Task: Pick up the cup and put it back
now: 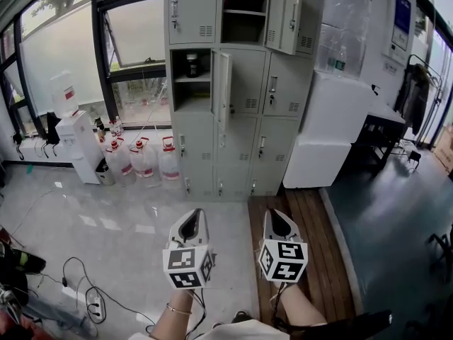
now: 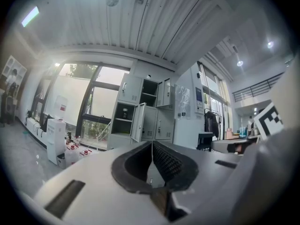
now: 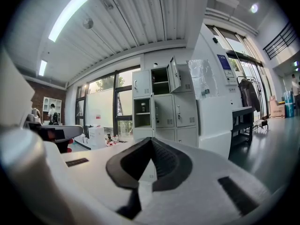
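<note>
- The left gripper [image 1: 192, 222] and the right gripper [image 1: 278, 222] are side by side at lower centre. They point level at the lockers [image 1: 244, 83] and are well apart from them, so I'd say the approach is only being lined up.
- Both have their jaws pressed together on nothing.
- The cup [image 1: 191, 65], upper centre-left, stands on the shelf of the compartment whose door [image 1: 222, 91] hangs open.
- It looks small, dark and upright; finer detail is too small to tell.
</note>
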### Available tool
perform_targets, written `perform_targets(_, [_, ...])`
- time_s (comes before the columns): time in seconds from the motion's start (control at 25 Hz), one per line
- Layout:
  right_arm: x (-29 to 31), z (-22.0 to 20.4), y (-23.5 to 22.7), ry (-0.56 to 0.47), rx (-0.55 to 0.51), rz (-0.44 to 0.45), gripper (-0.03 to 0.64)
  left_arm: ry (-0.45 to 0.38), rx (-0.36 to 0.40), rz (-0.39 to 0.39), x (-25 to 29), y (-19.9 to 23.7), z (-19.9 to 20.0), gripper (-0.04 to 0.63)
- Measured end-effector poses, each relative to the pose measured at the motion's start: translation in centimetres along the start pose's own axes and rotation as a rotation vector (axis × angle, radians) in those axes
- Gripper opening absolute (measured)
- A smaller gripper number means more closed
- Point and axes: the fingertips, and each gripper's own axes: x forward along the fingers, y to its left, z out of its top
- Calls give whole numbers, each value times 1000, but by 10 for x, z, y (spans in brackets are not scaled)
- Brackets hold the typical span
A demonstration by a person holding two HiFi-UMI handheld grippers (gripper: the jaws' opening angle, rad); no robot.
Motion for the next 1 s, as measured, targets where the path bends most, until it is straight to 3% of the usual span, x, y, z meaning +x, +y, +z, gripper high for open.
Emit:
perform_targets(0.48, [70, 2, -13, 5, 18, -8, -9, 4, 10, -5, 64, 20, 2, 11])
perform_targets(1.0, [232, 23, -56, 16, 3, 44, -9, -11, 23, 47, 220, 49, 14, 11])
